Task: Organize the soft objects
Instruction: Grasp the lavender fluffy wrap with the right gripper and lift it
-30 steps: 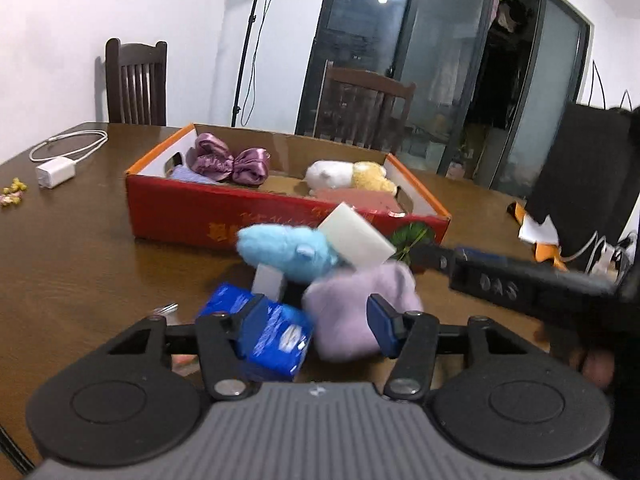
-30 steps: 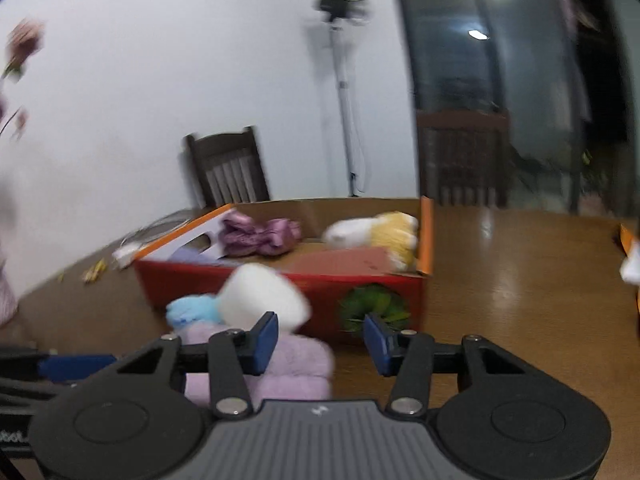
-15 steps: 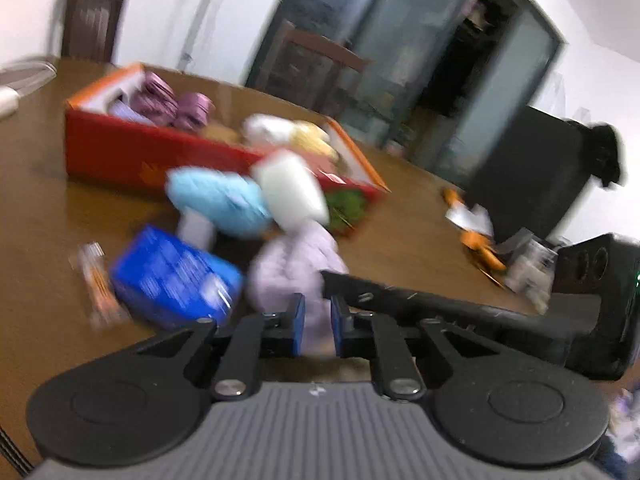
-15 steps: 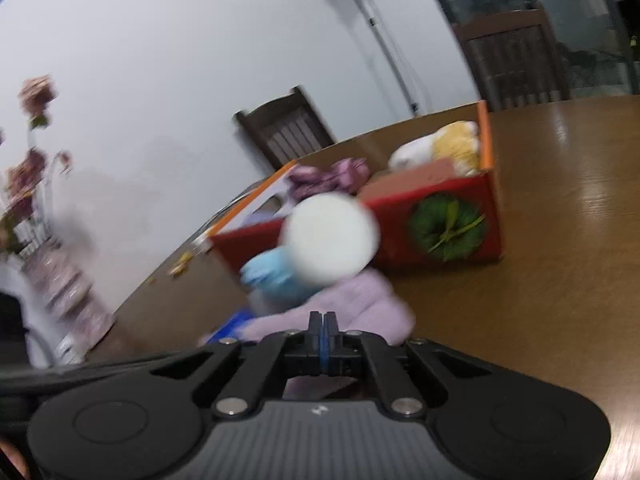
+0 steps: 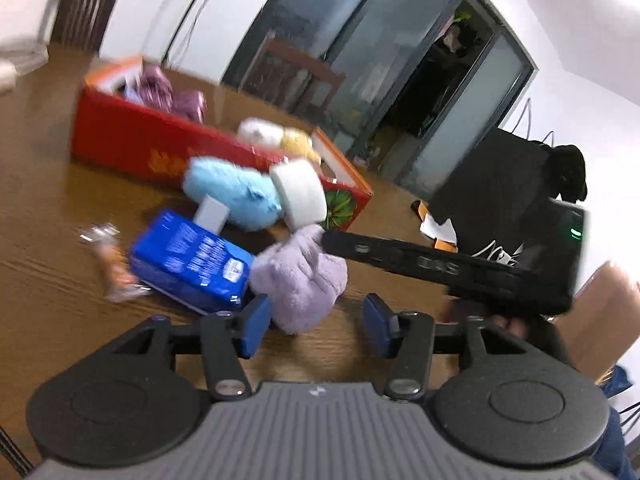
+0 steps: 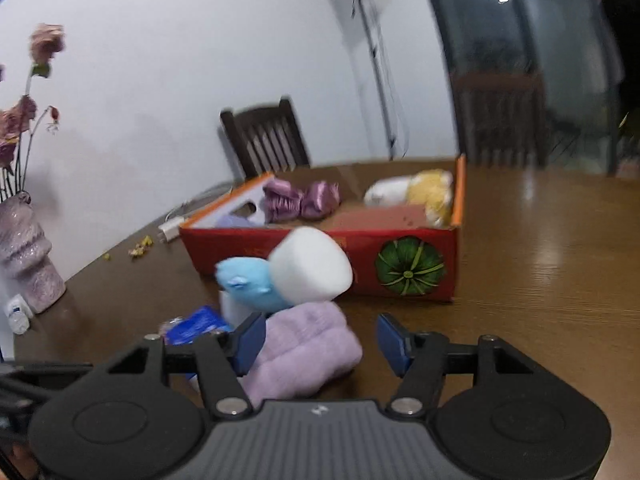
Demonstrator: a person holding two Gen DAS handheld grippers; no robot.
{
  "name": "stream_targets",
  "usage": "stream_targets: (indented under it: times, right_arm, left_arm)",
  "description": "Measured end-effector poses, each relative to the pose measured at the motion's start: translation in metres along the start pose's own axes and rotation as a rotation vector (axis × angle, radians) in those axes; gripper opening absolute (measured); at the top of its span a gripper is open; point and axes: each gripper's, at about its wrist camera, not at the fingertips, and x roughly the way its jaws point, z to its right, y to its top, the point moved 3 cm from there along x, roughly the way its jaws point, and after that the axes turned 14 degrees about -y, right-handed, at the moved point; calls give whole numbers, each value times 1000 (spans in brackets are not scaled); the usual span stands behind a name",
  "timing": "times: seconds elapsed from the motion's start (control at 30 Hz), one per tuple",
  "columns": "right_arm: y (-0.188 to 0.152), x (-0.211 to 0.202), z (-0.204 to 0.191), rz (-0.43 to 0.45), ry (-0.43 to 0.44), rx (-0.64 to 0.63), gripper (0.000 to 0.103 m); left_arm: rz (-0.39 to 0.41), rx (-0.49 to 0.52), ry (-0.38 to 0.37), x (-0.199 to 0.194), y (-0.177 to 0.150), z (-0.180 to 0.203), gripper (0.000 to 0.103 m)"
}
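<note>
A red cardboard box (image 5: 132, 140) (image 6: 360, 248) on the wooden table holds purple satin scrunchies (image 6: 300, 200) and a white and yellow plush (image 6: 416, 194). In front of it lie a light blue plush (image 5: 232, 192) (image 6: 248, 280), a white sponge block (image 5: 298, 194) (image 6: 310, 266), a lilac fluffy cloth (image 5: 300, 280) (image 6: 308, 344) and a blue tissue pack (image 5: 188, 258). My left gripper (image 5: 316, 320) is open, just before the lilac cloth. My right gripper (image 6: 322, 340) is open, with its left finger against the cloth; its body (image 5: 440, 266) crosses the left wrist view.
A snack wrapper (image 5: 114, 264) lies left of the tissue pack. A vase with dried flowers (image 6: 28, 256) stands at the table's left edge. A white charger (image 6: 172, 232) lies behind the box. Dark chairs (image 6: 264, 140) stand at the far side. A black bag (image 5: 508, 184) is on the right.
Both grippers were shut half a second ago and are now open. Both views have swung, and the soft pile sits closer to the fingers.
</note>
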Motion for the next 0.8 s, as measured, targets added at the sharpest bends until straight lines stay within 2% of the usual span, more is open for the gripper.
stream_targets:
  times: [0.07,0.13,0.2,0.27,0.37,0.47,0.53,0.6,0.63,0.8]
  right_arm:
    - [1,21,8,-63,28,43,57]
    - [-3,22,7,-78,80,91,31]
    - [-10,7,1,-79,52,118,27]
    - [-22,-17,-4,-123,9,193,26]
    - [-51,-56,-21,-147,27,267,25]
    - [-78,-74,-39,-173,-11,293,31]
    - [-86,-77,-46,-170,-41,291,38]
    - [-87,-80,-52,-144,-65,266,41]
    - [-86,-80,-52,-129,-69,275,41]
    - [-87,-73,-48,-60,-98,314,41]
  left_arm:
    - [11,-46,9,12,3,-9,49]
    - [-2,-86,-46,16,5,-17,35]
    - [-33,-90,-69,10,2,-17,30]
    - [-55,-67,-105,-7,-3,-12,27]
    - [-96,-43,-151,-44,-11,-9,27]
    - [-95,-42,-121,-65,-16,-18,36]
    - [-112,-47,-103,-66,-17,-26,45]
    - [-137,-46,-87,-63,-15,-33,47]
    - [-134,-41,-84,-61,-14,-35,52]
    - [-126,-20,-92,-46,-10,-39,52]
